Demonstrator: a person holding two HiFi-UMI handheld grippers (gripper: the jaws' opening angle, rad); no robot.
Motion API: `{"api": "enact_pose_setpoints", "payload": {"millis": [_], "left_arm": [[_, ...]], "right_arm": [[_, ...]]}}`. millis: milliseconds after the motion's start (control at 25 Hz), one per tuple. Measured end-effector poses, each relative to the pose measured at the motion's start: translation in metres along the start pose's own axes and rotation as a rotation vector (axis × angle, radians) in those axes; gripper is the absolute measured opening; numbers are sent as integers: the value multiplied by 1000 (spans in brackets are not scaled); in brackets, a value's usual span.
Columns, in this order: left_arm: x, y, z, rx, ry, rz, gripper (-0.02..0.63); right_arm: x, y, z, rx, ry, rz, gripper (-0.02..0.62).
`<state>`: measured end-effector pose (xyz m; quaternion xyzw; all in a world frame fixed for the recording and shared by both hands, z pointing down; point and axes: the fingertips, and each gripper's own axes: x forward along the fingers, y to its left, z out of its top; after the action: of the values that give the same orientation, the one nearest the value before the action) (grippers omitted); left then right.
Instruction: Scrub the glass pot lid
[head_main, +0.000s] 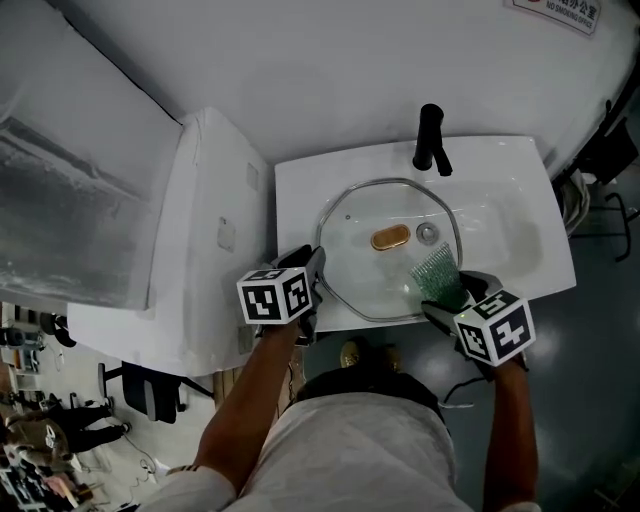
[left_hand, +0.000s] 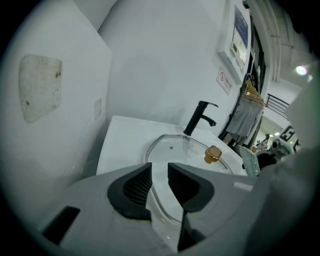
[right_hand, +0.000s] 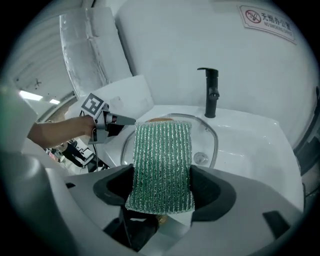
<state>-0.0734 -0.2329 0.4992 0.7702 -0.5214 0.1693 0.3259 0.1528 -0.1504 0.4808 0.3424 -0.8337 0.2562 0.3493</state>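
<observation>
The glass pot lid (head_main: 360, 265) lies over the white sink's basin (head_main: 510, 190), its gold knob (head_main: 390, 238) facing up. My left gripper (head_main: 314, 278) is at the lid's left rim. In the left gripper view this gripper (left_hand: 159, 172) stands open with a narrow gap, and the lid's rim (left_hand: 152, 197) runs under that gap; I cannot tell if it touches. My right gripper (head_main: 450, 296) is at the lid's near right edge, shut on a green scrub sponge (head_main: 436, 274). The sponge (right_hand: 162, 160) stands upright between the right gripper's (right_hand: 161, 173) pads and hides part of the lid.
A black faucet (head_main: 431, 140) stands at the back of the sink, over the lid's far edge. The drain (head_main: 427, 233) shows through the glass. A white cabinet (head_main: 200, 230) adjoins the sink on the left. The person's body is close to the sink's front edge.
</observation>
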Motion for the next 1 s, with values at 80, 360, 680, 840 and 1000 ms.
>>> {"api": "enact_pose_setpoints", "payload": {"millis": [80, 360, 680, 840, 1000], "left_arm": [[-10, -8, 12, 28, -46, -17, 103], [-47, -48, 59, 140, -207, -105, 103], [-99, -108, 116, 314, -450, -232, 103], [-124, -130, 137, 360, -556, -271, 103], [-142, -143, 149, 401, -628, -296, 95]], "right_arm": [[-8, 3, 14, 8, -50, 15, 332], [-32, 16, 63, -21, -188, 47, 333], [-60, 44, 124, -78, -398, 110, 333], [-78, 57, 156, -121, -523, 125, 333], [-94, 68, 178, -142, -639, 135, 333]]}}
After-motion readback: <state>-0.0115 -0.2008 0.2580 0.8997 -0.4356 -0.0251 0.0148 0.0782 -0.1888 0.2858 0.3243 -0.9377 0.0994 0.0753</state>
